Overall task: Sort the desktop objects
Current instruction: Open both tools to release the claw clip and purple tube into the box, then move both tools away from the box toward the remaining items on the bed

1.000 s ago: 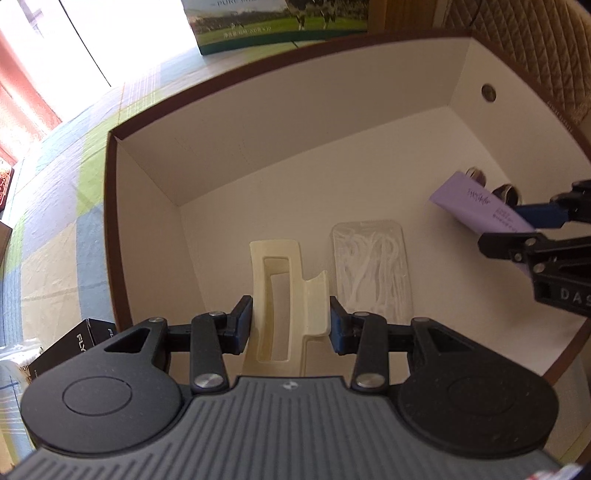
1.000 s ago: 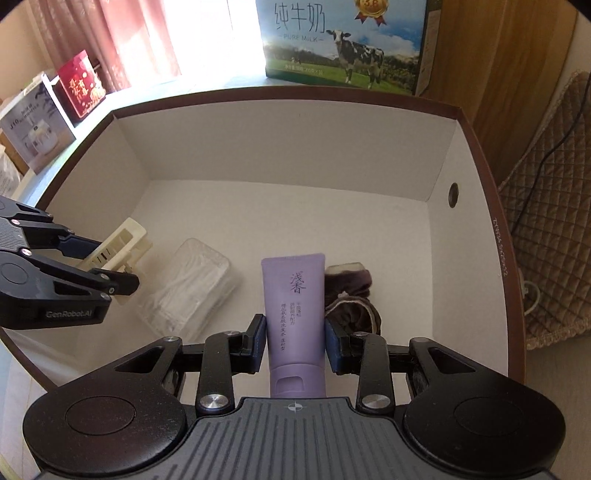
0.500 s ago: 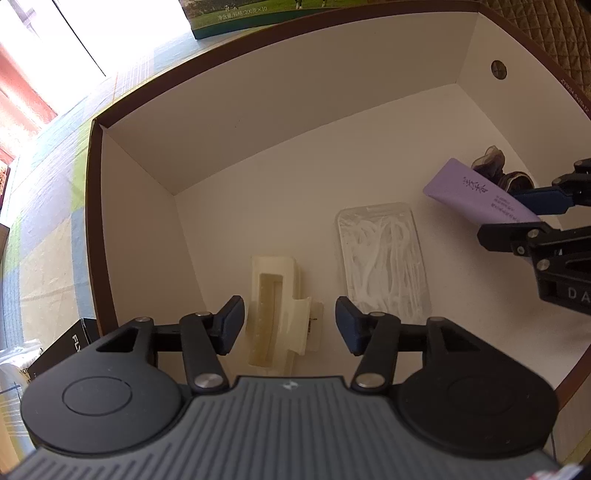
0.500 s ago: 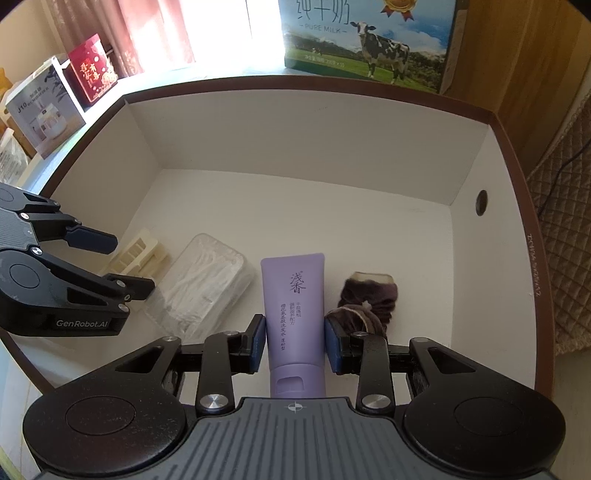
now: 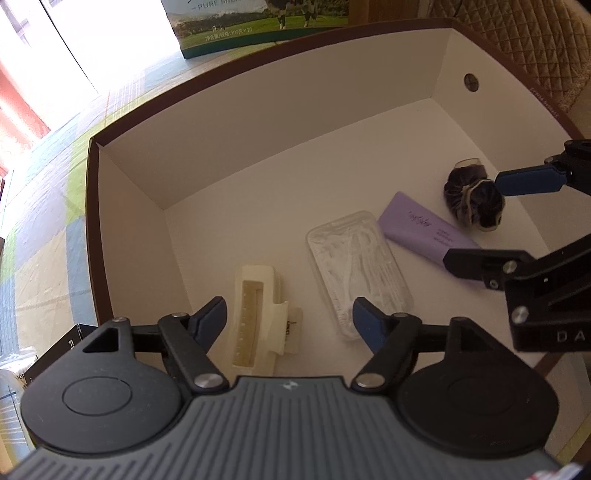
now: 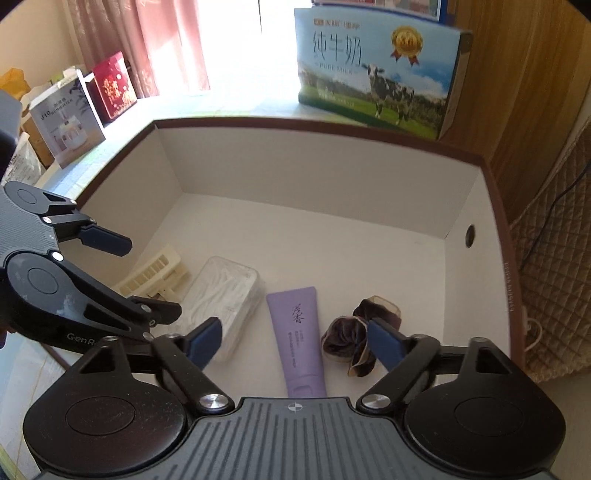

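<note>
A white box with a brown rim (image 5: 92,192) (image 6: 495,192) holds all the objects. A cream hair claw clip (image 5: 258,314) (image 6: 151,275) lies on its floor under my left gripper (image 5: 290,319) (image 6: 144,280), whose jaws are opening and clear of the clip. Beside it lie a clear case of floss picks (image 5: 358,269) (image 6: 225,291), a purple tube (image 5: 424,227) (image 6: 299,332) and a dark scrunchie (image 5: 472,201) (image 6: 351,341). My right gripper (image 6: 295,341) (image 5: 487,219) hangs above the tube, jaws opening, pads off it.
A milk carton box (image 6: 376,74) (image 5: 258,26) stands behind the white box. Small gift boxes (image 6: 70,118) sit at the far left on the checked tablecloth (image 5: 44,221). A quilted pad (image 6: 554,277) lies to the right. A black box (image 5: 55,350) rests beside the box's near left corner.
Both grippers went from shut to open. The clip left the left gripper's pads and the tube dropped from the right gripper onto the box floor. The right gripper rose slightly.
</note>
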`<state>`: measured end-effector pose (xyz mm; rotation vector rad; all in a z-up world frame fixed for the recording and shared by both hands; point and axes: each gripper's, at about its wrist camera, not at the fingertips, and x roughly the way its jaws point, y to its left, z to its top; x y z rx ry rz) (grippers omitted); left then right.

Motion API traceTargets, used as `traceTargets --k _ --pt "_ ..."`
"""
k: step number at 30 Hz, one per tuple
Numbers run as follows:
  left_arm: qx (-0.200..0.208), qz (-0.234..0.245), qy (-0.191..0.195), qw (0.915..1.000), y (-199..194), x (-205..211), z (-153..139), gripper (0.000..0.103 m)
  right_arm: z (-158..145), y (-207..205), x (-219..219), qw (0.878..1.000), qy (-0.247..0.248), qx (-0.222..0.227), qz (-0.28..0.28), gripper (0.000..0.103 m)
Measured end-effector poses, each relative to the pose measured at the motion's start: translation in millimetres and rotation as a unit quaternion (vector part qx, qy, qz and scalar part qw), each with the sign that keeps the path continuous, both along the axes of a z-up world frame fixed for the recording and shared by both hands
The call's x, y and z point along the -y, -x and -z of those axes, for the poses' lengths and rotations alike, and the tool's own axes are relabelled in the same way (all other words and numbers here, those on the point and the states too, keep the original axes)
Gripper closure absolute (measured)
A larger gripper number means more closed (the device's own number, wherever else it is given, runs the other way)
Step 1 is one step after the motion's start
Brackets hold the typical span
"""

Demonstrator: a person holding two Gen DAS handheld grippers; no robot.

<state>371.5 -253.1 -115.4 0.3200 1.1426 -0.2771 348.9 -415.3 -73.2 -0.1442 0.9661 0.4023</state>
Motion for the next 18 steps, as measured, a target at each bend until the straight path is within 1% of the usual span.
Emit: traceTargets --k 1,4,9,11,16,18 --pt "0.003 0.001 0.002 1.0000 -6 -1 -2 0.027 -2 2 1 1.000 0.000 0.003 0.001 0.014" --pt "0.014 -0.001 0.004 0.9999 -2 2 -13 0.021 -9 8 0 1.000 0.001 0.018 0.001 0.009" --pt "0.028 -0.004 0.015 0.9995 3 0 -27 0.019 -20 18 4 0.999 -0.003 0.041 0.009 0.002" --pt "0.035 -0.005 0.018 0.9992 5 -2 -31 0.015 -24 22 7 0.999 -0.009 0.048 0.016 0.002" --pt "0.056 -0.015 0.035 0.9977 20 -10 -48 0.011 -34 34 12 0.997 -0.023 0.060 0.036 0.002" --pt "0.066 -0.019 0.043 0.9967 28 -15 -57 0.011 -38 38 13 0.997 -0.027 0.063 0.041 0.002"
